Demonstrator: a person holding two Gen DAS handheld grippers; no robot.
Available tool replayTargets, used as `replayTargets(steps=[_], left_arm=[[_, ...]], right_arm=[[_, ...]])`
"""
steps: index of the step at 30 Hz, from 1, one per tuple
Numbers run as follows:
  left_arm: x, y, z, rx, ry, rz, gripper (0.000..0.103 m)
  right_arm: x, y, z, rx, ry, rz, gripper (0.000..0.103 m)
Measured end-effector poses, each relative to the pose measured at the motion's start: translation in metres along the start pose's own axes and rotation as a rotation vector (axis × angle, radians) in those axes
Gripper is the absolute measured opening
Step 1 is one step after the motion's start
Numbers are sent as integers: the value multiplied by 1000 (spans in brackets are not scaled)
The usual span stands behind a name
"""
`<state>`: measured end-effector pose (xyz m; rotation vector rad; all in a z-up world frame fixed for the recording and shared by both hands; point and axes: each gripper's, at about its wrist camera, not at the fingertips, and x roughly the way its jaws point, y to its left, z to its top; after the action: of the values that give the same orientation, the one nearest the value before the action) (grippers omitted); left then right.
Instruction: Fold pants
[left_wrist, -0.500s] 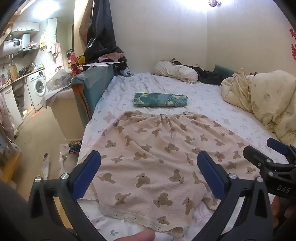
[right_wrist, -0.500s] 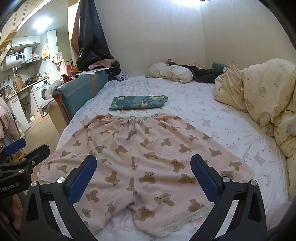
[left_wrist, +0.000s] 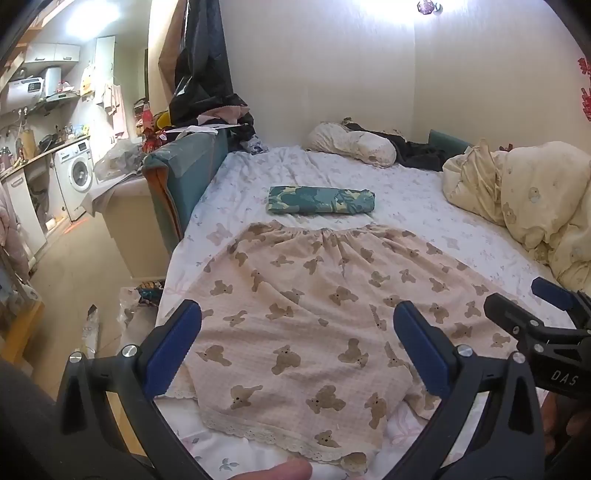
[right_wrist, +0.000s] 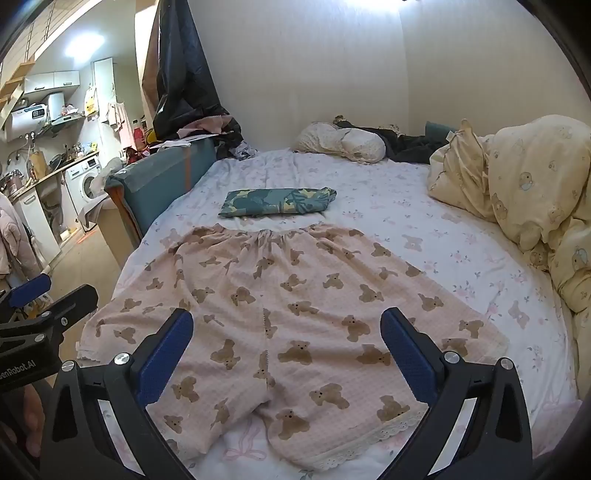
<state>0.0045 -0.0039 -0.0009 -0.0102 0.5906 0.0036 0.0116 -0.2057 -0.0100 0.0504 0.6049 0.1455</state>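
Pink pants with brown bear print (left_wrist: 314, 314) lie spread flat on the white floral bed sheet (left_wrist: 424, 206), waistband far, lace-trimmed leg hems near; they also show in the right wrist view (right_wrist: 295, 314). My left gripper (left_wrist: 295, 347) is open and empty, hovering over the left leg near its hem. My right gripper (right_wrist: 286, 354) is open and empty, hovering over the crotch and right leg. The right gripper's side shows at the right edge of the left wrist view (left_wrist: 535, 325); the left gripper shows at the left edge of the right wrist view (right_wrist: 40, 310).
A folded green patterned cloth (left_wrist: 321, 199) lies just beyond the waistband. A cream bear-print duvet (left_wrist: 524, 199) is heaped on the right, a pillow (left_wrist: 351, 144) at the far end. A teal bed frame edge (left_wrist: 184, 184) and floor clutter lie left.
Both grippers have shifted very slightly; the pants have not moved and both jaws stay open.
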Motion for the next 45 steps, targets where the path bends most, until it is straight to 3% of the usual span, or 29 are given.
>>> replayTargets(steps=[45], left_arm=[[-6,3,1,2,-11,0,102]], right_arm=[[3,0,-1,6,5,4,103]])
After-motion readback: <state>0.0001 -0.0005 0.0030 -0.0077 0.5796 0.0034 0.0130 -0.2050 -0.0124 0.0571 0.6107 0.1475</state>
